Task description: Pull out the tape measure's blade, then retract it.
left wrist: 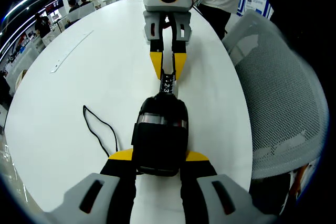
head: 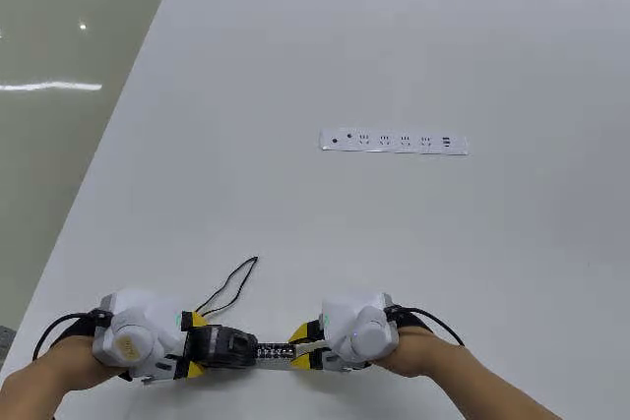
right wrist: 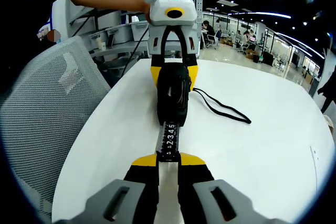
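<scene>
A black tape measure (head: 227, 344) lies near the table's front edge, and my left gripper (head: 193, 344) is shut on its case (left wrist: 160, 135). A short length of blade (head: 275, 350) with black numbers runs out to the right. My right gripper (head: 301, 346) is shut on the blade's end (right wrist: 168, 145). In the right gripper view the case (right wrist: 174, 93) sits between the left gripper's yellow fingertips (right wrist: 154, 73). In the left gripper view the right gripper (left wrist: 167, 65) pinches the blade (left wrist: 166, 83) just beyond the case. A black wrist strap (head: 228, 287) trails from the case across the table.
A white power strip (head: 394, 142) lies flat in the middle of the white table (head: 413, 56). A grey mesh chair (left wrist: 278, 98) stands close behind the table's front edge. The table's left edge (head: 108, 154) drops to a shiny floor.
</scene>
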`<control>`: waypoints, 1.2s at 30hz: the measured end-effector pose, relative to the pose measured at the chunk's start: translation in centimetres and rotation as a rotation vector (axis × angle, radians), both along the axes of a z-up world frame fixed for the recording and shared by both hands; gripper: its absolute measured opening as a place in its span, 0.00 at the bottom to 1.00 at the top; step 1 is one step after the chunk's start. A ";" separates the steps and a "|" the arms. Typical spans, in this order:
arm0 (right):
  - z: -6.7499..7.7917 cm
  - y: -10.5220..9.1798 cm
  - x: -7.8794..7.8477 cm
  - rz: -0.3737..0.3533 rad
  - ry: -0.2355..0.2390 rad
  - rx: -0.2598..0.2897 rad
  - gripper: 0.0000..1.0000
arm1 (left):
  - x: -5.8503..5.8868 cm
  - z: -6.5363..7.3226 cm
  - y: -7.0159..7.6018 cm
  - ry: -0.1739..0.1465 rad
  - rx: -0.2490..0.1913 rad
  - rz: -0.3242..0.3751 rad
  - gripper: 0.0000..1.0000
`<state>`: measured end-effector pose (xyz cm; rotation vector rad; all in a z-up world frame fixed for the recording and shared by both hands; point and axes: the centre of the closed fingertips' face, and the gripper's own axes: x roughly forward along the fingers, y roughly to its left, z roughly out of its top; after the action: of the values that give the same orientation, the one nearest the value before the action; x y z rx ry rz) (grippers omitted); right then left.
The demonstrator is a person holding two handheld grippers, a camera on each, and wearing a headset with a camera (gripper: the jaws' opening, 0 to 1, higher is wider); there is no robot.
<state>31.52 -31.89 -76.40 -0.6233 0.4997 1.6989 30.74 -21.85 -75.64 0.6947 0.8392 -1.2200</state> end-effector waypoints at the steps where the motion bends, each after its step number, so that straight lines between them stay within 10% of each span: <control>1: 0.0 0.0 0.0 0.000 -0.001 0.000 0.10 | 0.0 0.0 0.0 0.000 0.000 0.000 0.28; 36: 0.2 -1.8 0.2 -0.005 -0.006 -0.009 0.10 | 0.0 0.0 0.0 0.005 -0.003 0.002 0.28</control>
<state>31.74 -33.68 -76.20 -0.6329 0.5050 1.6908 30.76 -21.88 -75.63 0.6887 0.8420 -1.2216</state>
